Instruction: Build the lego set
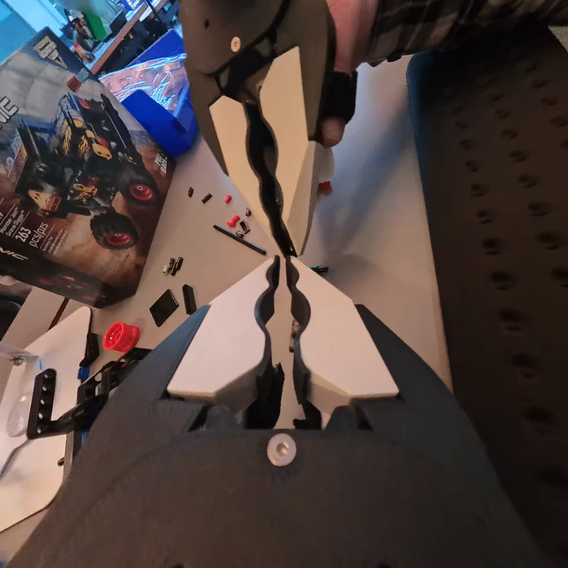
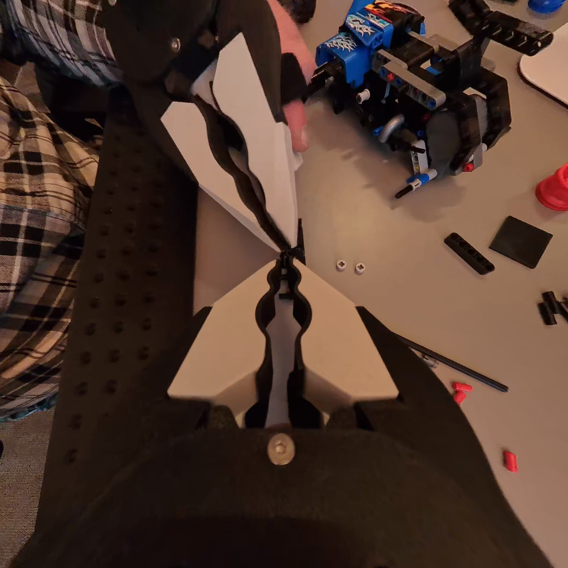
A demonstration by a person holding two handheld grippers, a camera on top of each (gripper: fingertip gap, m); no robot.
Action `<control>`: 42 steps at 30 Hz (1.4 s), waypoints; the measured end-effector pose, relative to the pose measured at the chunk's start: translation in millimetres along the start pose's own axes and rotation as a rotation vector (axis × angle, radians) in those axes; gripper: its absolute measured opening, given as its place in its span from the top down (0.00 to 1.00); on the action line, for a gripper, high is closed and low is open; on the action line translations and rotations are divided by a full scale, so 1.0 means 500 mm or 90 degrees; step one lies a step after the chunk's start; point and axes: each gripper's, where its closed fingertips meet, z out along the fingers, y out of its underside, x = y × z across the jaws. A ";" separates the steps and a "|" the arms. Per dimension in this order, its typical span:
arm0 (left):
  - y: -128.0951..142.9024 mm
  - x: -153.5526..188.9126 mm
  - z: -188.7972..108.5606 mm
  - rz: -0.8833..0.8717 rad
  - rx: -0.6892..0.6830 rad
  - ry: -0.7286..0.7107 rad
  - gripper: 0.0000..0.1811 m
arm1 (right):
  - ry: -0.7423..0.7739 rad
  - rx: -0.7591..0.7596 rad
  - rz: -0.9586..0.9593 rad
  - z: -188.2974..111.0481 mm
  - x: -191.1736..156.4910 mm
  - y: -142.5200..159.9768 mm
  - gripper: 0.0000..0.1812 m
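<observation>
Each wrist camera looks steeply down along its own fingers at the table (image 1: pixel 362 215) from close range, the two facing each other tip to tip, sharing the long black axle (image 1: pixel 239 239) and scattered small pieces.

Red wheel hub (image 1: pixel 120 336), plaid sleeve (image 2: pixel 40 184)

tools (image 2: pixel 284 261): 2 | white bushes (image 2: pixel 341 264): 2 | black plate (image 2: pixel 520 241): 1 | red wheel hub (image 1: pixel 120 336): 1 (others uncounted)
</observation>
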 end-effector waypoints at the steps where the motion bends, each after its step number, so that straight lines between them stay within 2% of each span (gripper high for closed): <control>1: 0.000 0.002 0.000 0.008 -0.002 0.000 1.00 | 0.002 0.001 0.002 0.000 0.001 0.000 0.99; 7: 0.002 0.015 0.002 0.008 -0.007 0.024 0.91 | -0.012 0.033 0.012 -0.010 -0.005 -0.013 0.99; 10: 0.001 0.009 0.001 0.036 -0.012 0.002 0.98 | -0.015 0.038 0.012 -0.012 -0.009 -0.016 0.99; 20: -0.040 -0.022 -0.025 0.061 0.048 -0.074 0.99 | -0.037 0.171 0.085 -0.044 -0.008 -0.063 0.97; 28: -0.047 -0.026 -0.030 0.076 0.053 -0.094 0.99 | -0.061 0.210 0.106 -0.046 -0.015 -0.075 0.99; 30: -0.041 -0.024 -0.024 0.056 0.044 -0.080 0.99 | -0.047 0.199 0.095 -0.044 -0.011 -0.069 0.99; 33: -0.007 -0.006 -0.007 -0.007 -0.007 -0.008 0.85 | -0.001 0.157 0.080 -0.040 0.013 -0.043 0.99; 35: 0.027 0.012 0.004 -0.056 -0.059 0.050 0.81 | 0.018 0.122 0.073 -0.034 0.023 -0.020 0.99; 39: 0.085 0.037 0.020 -0.095 -0.155 0.106 0.82 | 0.038 0.061 0.058 -0.019 0.033 0.016 0.99; 42: 0.093 0.047 0.023 -0.134 -0.169 0.134 0.89 | 0.061 0.014 0.042 -0.008 0.043 0.041 0.99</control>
